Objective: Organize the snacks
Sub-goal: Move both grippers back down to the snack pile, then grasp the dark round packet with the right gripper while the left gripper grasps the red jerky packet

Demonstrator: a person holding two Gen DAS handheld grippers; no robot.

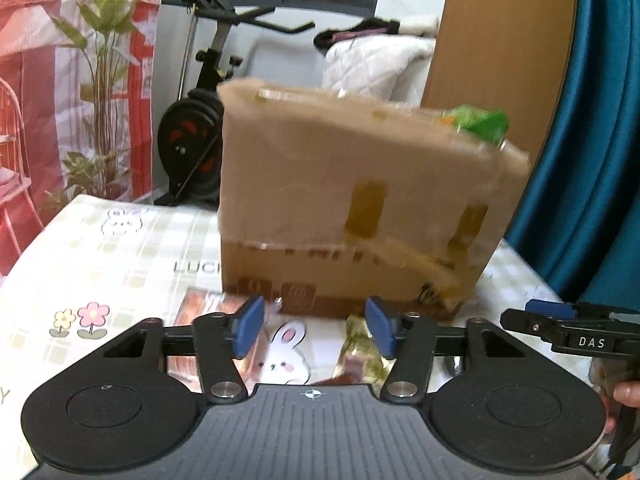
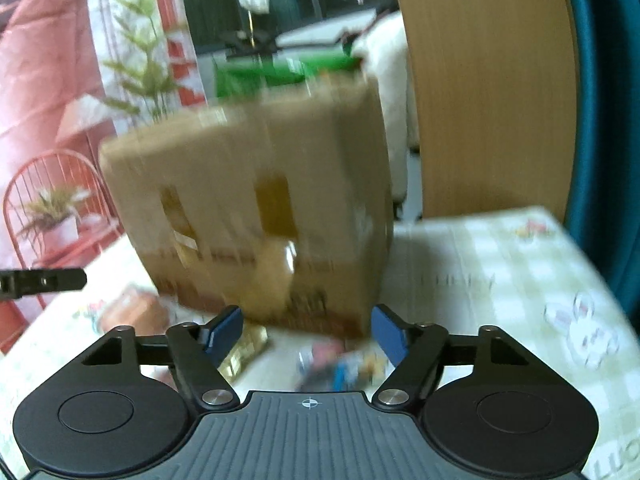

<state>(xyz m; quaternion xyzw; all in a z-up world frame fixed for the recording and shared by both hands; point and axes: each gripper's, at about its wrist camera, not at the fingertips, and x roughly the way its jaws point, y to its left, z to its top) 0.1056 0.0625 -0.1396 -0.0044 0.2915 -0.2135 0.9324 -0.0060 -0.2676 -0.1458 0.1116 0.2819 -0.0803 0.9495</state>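
A: Where do the snacks lie?

B: On the desk [image 1: 100, 248], just in front of the cardboard box [image 1: 352, 200]. An orange packet [image 1: 208, 312] lies under the left tongs [image 1: 316, 326], and a gold-wrapped snack [image 1: 360, 352] sits beside the right-hand finger of that pair. From the right wrist view, a blurred colourful packet [image 2: 340, 364] lies between the fingers of the right tongs [image 2: 308, 332].

A: And the box?

B: It stands upright on the checked cloth, taped, with a green packet [image 1: 480, 120] poking out at its top.

A: Are either tongs holding anything?

B: No. Both pairs are spread apart, blue pads facing each other with nothing pinched between them. The right tongs also show at the edge of the left view, beside the box.
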